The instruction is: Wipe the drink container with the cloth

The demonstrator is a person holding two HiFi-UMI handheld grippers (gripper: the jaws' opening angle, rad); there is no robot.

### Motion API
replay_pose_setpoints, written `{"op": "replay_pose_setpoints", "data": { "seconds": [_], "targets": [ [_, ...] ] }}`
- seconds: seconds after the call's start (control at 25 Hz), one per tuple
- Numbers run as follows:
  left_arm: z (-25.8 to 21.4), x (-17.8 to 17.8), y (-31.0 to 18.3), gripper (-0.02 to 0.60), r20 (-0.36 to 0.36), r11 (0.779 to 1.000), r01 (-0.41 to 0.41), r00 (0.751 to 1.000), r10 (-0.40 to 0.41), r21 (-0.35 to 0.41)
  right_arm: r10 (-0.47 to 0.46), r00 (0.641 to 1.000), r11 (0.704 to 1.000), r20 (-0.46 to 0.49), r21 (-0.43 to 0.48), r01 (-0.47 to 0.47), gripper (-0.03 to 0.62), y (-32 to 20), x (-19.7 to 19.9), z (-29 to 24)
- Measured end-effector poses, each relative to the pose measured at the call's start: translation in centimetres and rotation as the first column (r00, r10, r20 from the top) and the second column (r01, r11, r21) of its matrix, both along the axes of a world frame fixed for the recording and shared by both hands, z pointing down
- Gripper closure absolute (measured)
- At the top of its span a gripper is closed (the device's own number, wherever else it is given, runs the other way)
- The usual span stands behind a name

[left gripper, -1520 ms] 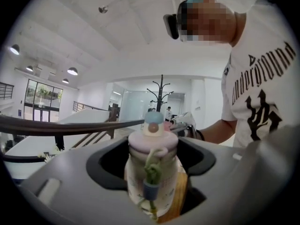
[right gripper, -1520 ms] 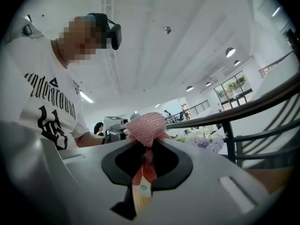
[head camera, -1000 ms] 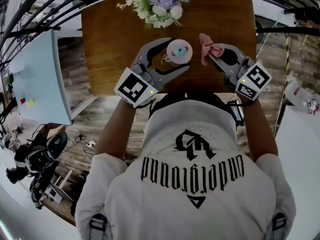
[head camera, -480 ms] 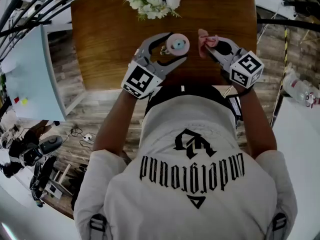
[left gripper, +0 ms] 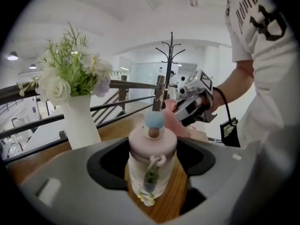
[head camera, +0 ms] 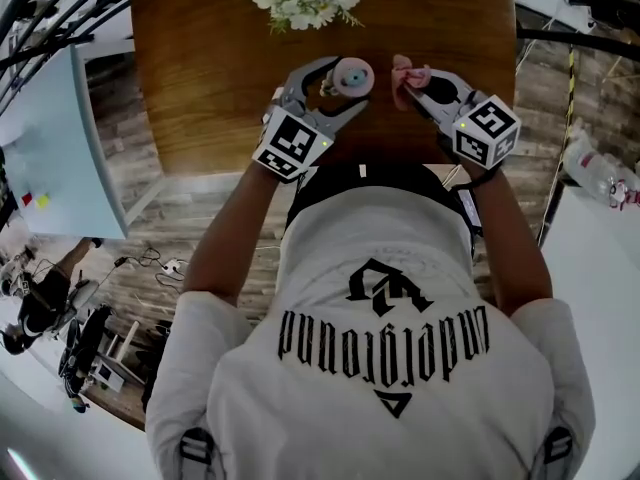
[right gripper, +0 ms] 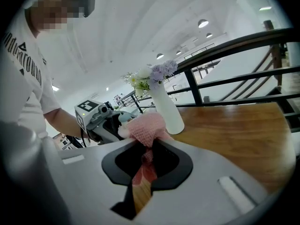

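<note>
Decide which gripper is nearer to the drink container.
Left. The left gripper is shut on the drink container, jaws either side; the right gripper, shut on the pink cloth, sits apart to its right.

You stand at a brown wooden counter (head camera: 220,78) on a grey plank floor (head camera: 170,230). Black railings (right gripper: 243,44) run behind it, under a white ceiling (right gripper: 154,18) with round lights (right gripper: 203,23). A coat stand (left gripper: 171,55) rises beyond.
</note>
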State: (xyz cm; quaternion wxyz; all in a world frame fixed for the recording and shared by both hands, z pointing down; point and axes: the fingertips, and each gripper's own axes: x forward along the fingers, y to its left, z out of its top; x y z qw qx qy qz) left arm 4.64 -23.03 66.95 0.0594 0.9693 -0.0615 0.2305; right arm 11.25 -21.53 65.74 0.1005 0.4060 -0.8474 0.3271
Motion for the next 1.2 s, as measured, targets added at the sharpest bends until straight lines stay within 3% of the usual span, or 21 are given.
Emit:
{"op": "replay_pose_setpoints", "data": {
  "seconds": [0.36,1.2],
  "targets": [
    [3.8,-0.7,0.2,0.216,0.086,0.999,0.023,0.996,-0.02,-0.032,-0.004,1.0,1.0,0.003,-0.03,0.004,0.559,0.3,-0.3,1.0],
    [4.1,-1.6,0.9,0.215,0.08,0.998,0.05,0.996,-0.048,-0.027,-0.007,1.0,1.0,-0.001,-0.028,0.007,0.559,1.8,-1.7,0.7]
  ]
}}
